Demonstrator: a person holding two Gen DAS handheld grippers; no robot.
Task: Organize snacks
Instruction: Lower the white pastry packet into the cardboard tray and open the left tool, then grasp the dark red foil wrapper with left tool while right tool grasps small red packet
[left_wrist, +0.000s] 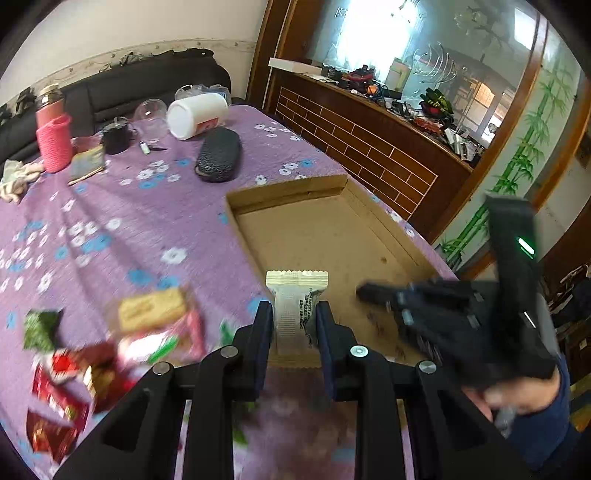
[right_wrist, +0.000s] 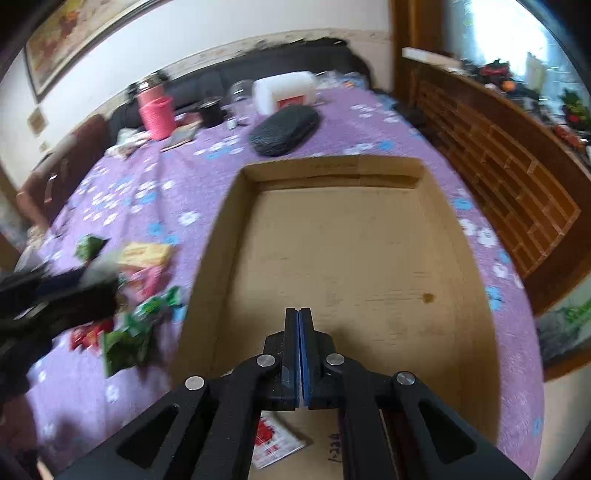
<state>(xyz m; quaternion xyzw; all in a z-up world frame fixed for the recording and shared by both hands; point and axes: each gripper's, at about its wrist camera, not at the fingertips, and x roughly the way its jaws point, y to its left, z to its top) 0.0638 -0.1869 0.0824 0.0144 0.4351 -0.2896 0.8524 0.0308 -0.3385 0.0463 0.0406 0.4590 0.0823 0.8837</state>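
Gripping a cream snack packet (left_wrist: 297, 314) between its jaws, the left gripper (left_wrist: 294, 325) hangs over the near edge of a shallow cardboard tray (left_wrist: 258, 197) on the purple flowered tablecloth (left_wrist: 110, 229). Loose snacks (left_wrist: 110, 343) lie blurred to the left, and the right gripper (left_wrist: 373, 291) shows at right. In the right wrist view, the right gripper (right_wrist: 299, 332) has its jaws pressed together, holding nothing, above the tray (right_wrist: 221, 229). A red-and-white packet (right_wrist: 275, 445) lies beneath it.
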